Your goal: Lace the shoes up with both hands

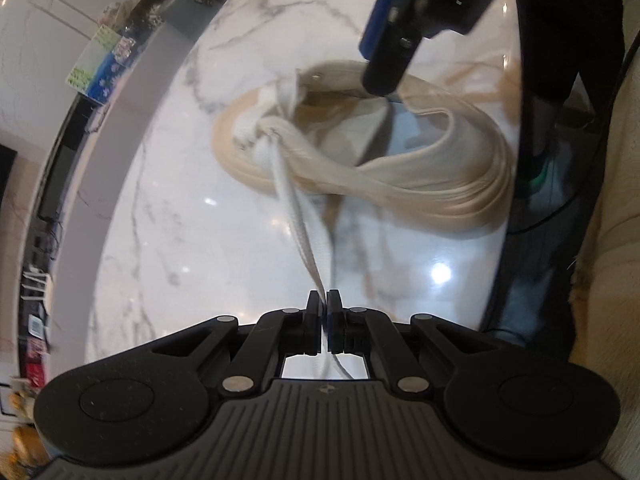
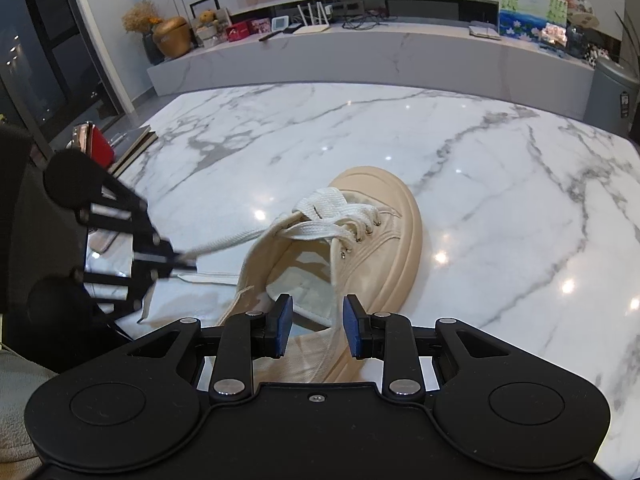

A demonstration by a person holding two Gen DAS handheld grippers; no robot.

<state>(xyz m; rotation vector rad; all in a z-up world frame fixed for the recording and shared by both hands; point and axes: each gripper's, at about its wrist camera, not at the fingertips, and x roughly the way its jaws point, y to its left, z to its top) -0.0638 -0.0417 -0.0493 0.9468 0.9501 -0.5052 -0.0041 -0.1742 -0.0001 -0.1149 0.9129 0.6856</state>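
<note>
A beige canvas shoe (image 2: 372,236) with white laces stands on the marble table, toe pointing away in the right wrist view; it is motion-blurred in the left wrist view (image 1: 360,140). My left gripper (image 1: 324,300) is shut on a white lace end (image 1: 296,208), pulled taut from the shoe's eyelets toward me; it also shows at the left in the right wrist view (image 2: 188,262). My right gripper (image 2: 318,326) is open over the shoe's heel opening, with the other lace strand (image 2: 334,280) running between its blue pads (image 2: 354,330). It also shows in the left wrist view (image 1: 386,84).
The white marble table (image 2: 500,200) extends around the shoe. A red item and a flat book (image 2: 132,144) lie at its far left edge. A long counter (image 2: 360,56) with ornaments stands beyond. A person's leg (image 1: 560,60) stands by the table edge.
</note>
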